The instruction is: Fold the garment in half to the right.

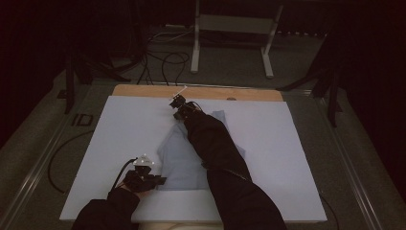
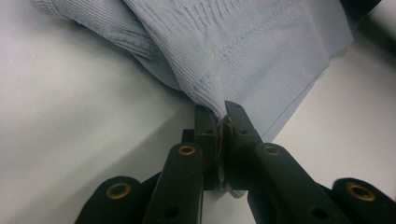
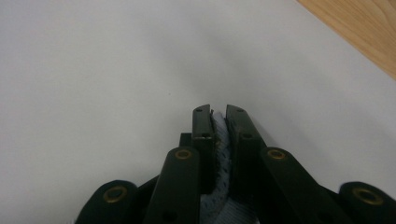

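Observation:
A pale blue ribbed garment [image 1: 179, 158] lies rumpled in the middle of the white sheet [image 1: 119, 129]. My left gripper [image 1: 160, 180] is at the garment's near left corner and is shut on its hem [image 2: 212, 95], which bunches between the jaws. Far across the sheet, my right gripper [image 1: 178, 106] is shut on another edge of the garment [image 3: 220, 135], with blue knit pinched between the jaws. The right forearm in a black sleeve [image 1: 215, 143] lies over the garment and hides much of it.
The white sheet covers a wooden table whose bare strip [image 1: 143, 90] runs along the far edge, also seen as wood [image 3: 355, 28] beyond the right gripper. Cables [image 1: 165, 62] and a white frame stand [image 1: 230, 28] are on the floor behind.

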